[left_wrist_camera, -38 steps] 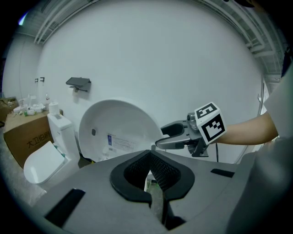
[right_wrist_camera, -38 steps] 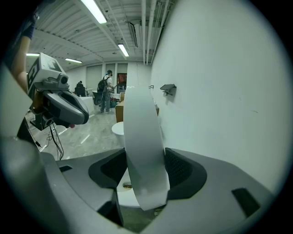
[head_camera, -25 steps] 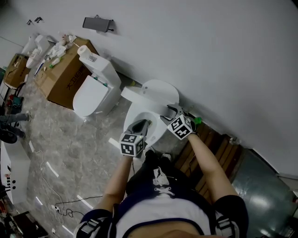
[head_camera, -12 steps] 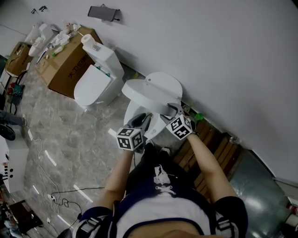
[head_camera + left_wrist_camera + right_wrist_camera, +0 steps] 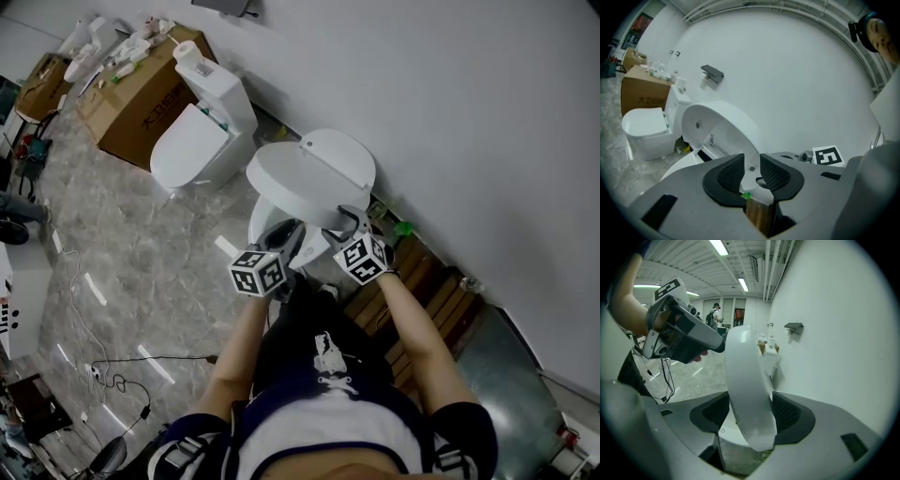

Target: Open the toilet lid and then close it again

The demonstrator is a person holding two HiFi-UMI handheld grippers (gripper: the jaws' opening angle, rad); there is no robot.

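Wall (image 5: 450, 112), painted white, rises behind a grey marbled floor (image 5: 141, 262), where a cardboard box (image 5: 131, 103) and a second toilet (image 5: 192, 150) stand together at the left. Nearer the person, the toilet (image 5: 267, 223) has its toilet lid (image 5: 305, 173) tilted partway over the bowl, neither upright nor down. The right tool (image 5: 750, 413) is clenched on the lid's rim. The left tool (image 5: 751, 171), just beside it, has just been spreading its jaws; the rim shows in the gap with the pads off it.

Head camera steeply down from above, gripper cameras close along their jaws (common ground: the toilet lid (image 5: 305, 176))
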